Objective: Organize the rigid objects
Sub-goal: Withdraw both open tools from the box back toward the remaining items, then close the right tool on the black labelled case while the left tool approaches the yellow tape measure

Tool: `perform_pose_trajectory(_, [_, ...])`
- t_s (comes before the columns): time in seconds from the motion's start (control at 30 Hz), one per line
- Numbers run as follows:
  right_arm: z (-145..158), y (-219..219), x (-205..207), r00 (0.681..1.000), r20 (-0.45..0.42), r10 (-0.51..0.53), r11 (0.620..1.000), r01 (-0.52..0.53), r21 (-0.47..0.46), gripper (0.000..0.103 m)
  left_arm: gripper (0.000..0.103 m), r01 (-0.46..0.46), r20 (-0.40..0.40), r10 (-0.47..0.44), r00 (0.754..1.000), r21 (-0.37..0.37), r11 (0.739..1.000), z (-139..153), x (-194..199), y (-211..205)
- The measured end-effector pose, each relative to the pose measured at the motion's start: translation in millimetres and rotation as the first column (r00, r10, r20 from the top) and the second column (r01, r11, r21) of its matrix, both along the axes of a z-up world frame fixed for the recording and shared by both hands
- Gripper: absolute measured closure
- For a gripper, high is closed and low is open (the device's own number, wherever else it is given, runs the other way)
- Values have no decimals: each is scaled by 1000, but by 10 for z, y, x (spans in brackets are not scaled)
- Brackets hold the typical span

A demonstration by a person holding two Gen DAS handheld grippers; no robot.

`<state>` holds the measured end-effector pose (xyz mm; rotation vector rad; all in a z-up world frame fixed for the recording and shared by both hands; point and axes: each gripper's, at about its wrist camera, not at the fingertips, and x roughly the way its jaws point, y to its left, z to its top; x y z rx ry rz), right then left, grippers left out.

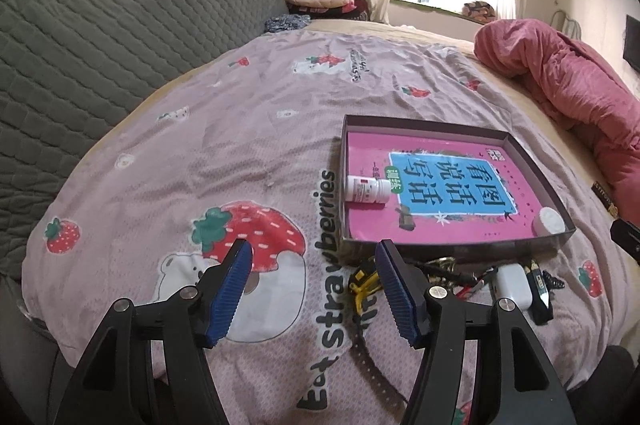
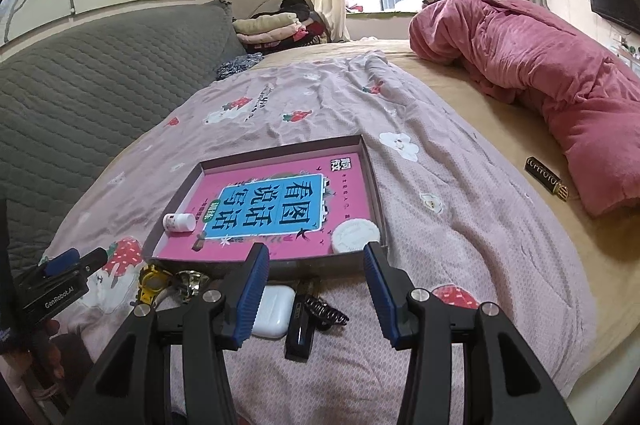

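Two grippers hang above a bed covered by a pink strawberry-print sheet (image 1: 248, 129), and both are empty. The left gripper (image 1: 314, 253) has its blue-padded jaws spread wide with only the sheet between them; the right gripper (image 2: 316, 257) also stands apart, holding nothing. A shallow box (image 2: 372, 181) lies flat on the sheet, with a pink and blue book (image 2: 276, 205) covering its floor. On the book, a small white bottle (image 2: 179, 223) lies on its side at the box's left edge, and a round white lid (image 2: 355, 236) sits in the near right corner. Just outside the box's near wall, a row of loose items rests on the sheet: a yellow toy (image 2: 151, 283), a metallic key bunch (image 2: 191, 281), a white earbud case (image 2: 272, 313), a black stick-shaped device (image 2: 300, 329) and a black hair claw (image 2: 326, 313). Well apart to the right, a dark lipstick-like tube (image 2: 547, 179) lies beside a rolled pink blanket (image 2: 532, 65).
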<state>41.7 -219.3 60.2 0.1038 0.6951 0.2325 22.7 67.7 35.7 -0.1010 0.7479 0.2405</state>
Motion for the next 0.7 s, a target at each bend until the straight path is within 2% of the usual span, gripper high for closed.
perform_pose_trajectory(0.33, [-119, 15, -78, 999, -39, 20, 1000, -20, 2, 55, 37, 51, -51, -52, 997, -31, 998, -115, -46, -84])
perform_pose_trajectory(0.7, [-295, 69, -110, 994, -101, 48, 999, -48, 1, 55, 37, 112, -52, -114, 992, -41, 993, -152, -30, -196])
